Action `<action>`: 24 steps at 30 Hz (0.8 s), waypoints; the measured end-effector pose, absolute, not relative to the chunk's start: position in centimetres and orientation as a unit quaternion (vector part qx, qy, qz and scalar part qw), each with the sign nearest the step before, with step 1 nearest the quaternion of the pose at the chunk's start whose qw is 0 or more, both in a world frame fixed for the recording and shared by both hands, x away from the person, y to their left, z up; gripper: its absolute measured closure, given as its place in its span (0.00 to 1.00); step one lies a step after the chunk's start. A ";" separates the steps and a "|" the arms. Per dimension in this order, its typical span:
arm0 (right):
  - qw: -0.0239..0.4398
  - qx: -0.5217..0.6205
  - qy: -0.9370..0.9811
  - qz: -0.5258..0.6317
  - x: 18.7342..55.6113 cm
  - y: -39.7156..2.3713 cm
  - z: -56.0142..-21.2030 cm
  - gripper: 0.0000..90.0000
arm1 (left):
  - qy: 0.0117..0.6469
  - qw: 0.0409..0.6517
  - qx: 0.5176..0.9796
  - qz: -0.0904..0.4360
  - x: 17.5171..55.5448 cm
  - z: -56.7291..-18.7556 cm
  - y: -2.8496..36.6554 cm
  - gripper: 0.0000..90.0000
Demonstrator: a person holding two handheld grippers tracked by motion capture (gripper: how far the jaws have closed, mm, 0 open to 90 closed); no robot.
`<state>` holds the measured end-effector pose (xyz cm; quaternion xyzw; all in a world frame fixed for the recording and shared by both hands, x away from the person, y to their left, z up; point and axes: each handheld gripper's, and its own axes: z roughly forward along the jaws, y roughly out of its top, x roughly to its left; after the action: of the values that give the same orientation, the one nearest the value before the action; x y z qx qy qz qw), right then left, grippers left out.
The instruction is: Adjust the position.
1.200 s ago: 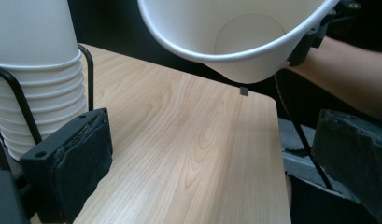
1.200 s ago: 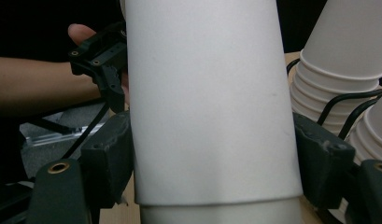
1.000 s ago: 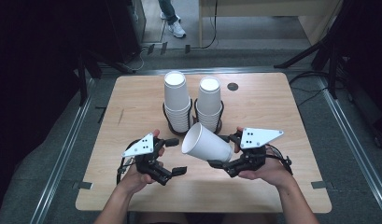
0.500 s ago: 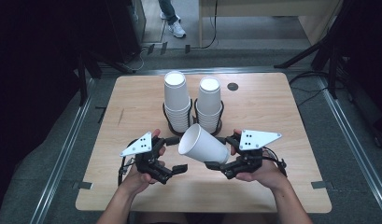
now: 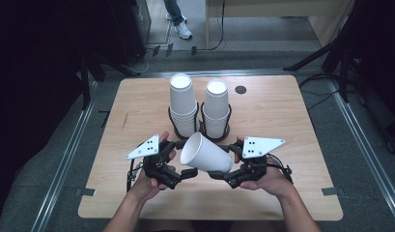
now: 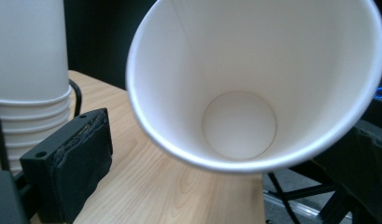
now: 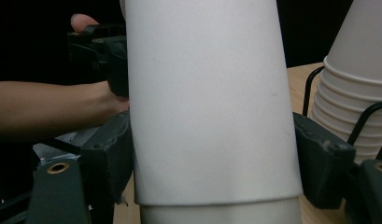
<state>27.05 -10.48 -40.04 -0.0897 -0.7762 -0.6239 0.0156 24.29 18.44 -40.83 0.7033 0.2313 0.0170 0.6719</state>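
A white paper cup (image 5: 204, 153) lies tilted on its side above the table's front, with my right gripper (image 5: 219, 172) shut on its lower body. In the right gripper view the cup (image 7: 209, 102) stands between both pads (image 7: 319, 158). Its open mouth (image 6: 254, 79) faces my left gripper (image 5: 184, 174), which is open just left of the rim. My left gripper's (image 6: 221, 182) left pad (image 6: 81, 163) stands apart from the cup. Two stacks of white cups (image 5: 183, 104) (image 5: 217, 107) sit in black wire holders behind.
The wooden table (image 5: 282, 116) has a small black round spot (image 5: 240, 89) at the back. Metal floor rails run along both sides. A person's legs (image 5: 178, 19) stand far behind the table. Dark stands surround the area.
The right gripper has carried the cup a little left and toward the person, bringing its mouth closer to the left gripper. The left gripper has barely moved.
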 end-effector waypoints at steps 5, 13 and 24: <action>0.019 -0.087 -0.778 -0.621 27.0 -10.2 -40.1 0.26 | 0.228 0.681 0.696 0.007 24.3 -40.4 18.3 0.00; 0.019 -0.084 -0.782 -0.617 27.0 -10.0 -40.2 0.26 | 0.224 0.684 0.695 0.012 24.4 -40.0 18.1 0.00; 0.019 -0.082 -0.784 -0.615 26.9 -9.9 -40.4 0.26 | 0.217 0.683 0.697 0.012 24.3 -40.0 17.8 0.02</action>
<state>26.86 -9.94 -40.42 -0.0823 -0.7837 -0.6154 0.0187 24.27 17.84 -40.01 0.6969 0.2169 0.0118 0.6835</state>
